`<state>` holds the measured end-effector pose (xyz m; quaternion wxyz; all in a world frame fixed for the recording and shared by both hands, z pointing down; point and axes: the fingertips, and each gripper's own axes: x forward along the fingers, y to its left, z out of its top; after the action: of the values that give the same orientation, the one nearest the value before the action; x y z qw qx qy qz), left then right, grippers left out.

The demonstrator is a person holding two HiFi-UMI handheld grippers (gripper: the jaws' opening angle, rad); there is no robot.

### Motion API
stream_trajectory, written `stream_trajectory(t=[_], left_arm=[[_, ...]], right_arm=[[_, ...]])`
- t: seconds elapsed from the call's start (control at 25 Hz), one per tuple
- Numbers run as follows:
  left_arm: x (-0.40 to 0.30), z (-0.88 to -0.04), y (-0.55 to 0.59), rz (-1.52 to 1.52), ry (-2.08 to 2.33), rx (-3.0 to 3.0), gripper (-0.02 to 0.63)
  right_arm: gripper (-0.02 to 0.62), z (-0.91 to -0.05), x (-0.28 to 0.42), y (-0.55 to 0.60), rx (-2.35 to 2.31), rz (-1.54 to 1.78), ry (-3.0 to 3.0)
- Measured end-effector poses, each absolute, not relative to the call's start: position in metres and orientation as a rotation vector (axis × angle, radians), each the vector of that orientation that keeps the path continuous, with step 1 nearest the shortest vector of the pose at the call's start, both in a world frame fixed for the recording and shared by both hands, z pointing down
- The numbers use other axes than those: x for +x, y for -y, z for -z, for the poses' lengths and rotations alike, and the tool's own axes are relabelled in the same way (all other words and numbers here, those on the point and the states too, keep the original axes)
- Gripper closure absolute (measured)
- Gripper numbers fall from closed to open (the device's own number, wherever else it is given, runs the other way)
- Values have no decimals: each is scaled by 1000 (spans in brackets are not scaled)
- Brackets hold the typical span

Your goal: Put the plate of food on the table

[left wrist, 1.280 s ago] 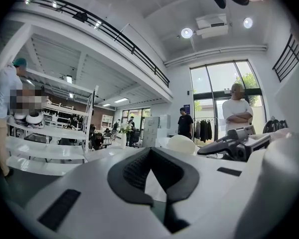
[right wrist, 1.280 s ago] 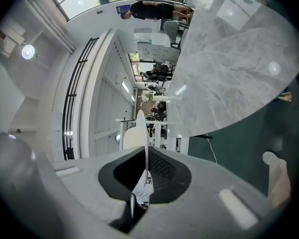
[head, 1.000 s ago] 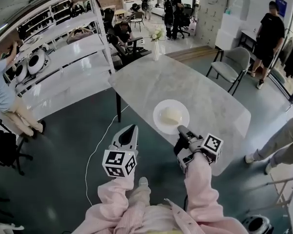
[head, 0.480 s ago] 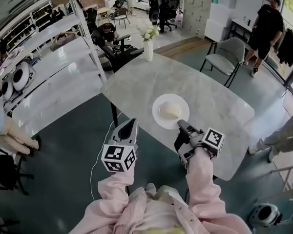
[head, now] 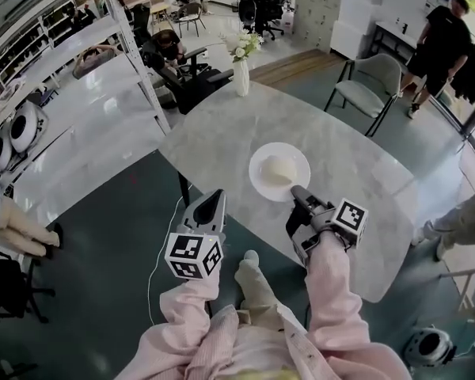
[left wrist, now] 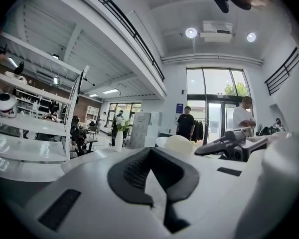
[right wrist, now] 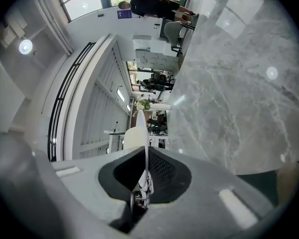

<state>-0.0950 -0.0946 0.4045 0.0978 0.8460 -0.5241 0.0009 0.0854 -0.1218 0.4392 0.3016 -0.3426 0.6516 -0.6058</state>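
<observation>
The plate (head: 279, 171) is white and round, and it carries a pale mound of food (head: 277, 169). It is over the near half of the grey marble table (head: 222, 133), near the table's front edge. I cannot tell if its bottom touches the marble or hangs just above it.

The right hand-held gripper (head: 298, 194) holds the plate at the rim nearest to the person. In the right gripper view the thin rim (right wrist: 145, 148) stands between the two jaws, which are almost together and press on it. The food (right wrist: 134, 138) shows just behind the rim, and the marble surface fills the right side of that view.

The left hand-held gripper (head: 210, 204) is beside the front edge of the table, above the dark floor (head: 103, 244), and it touches nothing. In the left gripper view its jaws are together with nothing between them.

At the far end of the table stands a white vase with flowers (head: 243, 74). A grey chair (head: 364, 93) is at the far right side of the table, and white shelves (head: 79, 93) are at the left.
</observation>
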Motion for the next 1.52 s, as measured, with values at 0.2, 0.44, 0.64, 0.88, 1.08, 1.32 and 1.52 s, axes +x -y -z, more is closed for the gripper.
stream_trajectory(t=[0.2, 0.44, 0.64, 0.88, 1.08, 1.32, 1.52], left_arm=[[-107, -413, 145, -11, 1553, 2483, 607], [-124, -421, 214, -39, 1565, 2439, 607], [-132, -434, 266, -73, 1548, 2414, 607], [-139, -456, 312, -113, 1517, 2360, 607], [-139, -480, 340, -138, 1490, 2329, 607], [-148, -515, 370, -176, 1466, 2269, 607], [-151, -544, 388, -194, 1431, 2215, 607]], right_arm=[[581, -448, 70, 171, -891, 1626, -1748], [581, -456, 49, 235, -859, 1652, -1777], [581, -466, 35, 283, -843, 1661, -1789], [581, -486, 24, 332, -862, 1686, -1794], [581, -518, 17, 362, -890, 1733, -1779], [581, -566, 2, 393, -918, 1804, -1739], [581, -597, -7, 410, -967, 1877, -1686]])
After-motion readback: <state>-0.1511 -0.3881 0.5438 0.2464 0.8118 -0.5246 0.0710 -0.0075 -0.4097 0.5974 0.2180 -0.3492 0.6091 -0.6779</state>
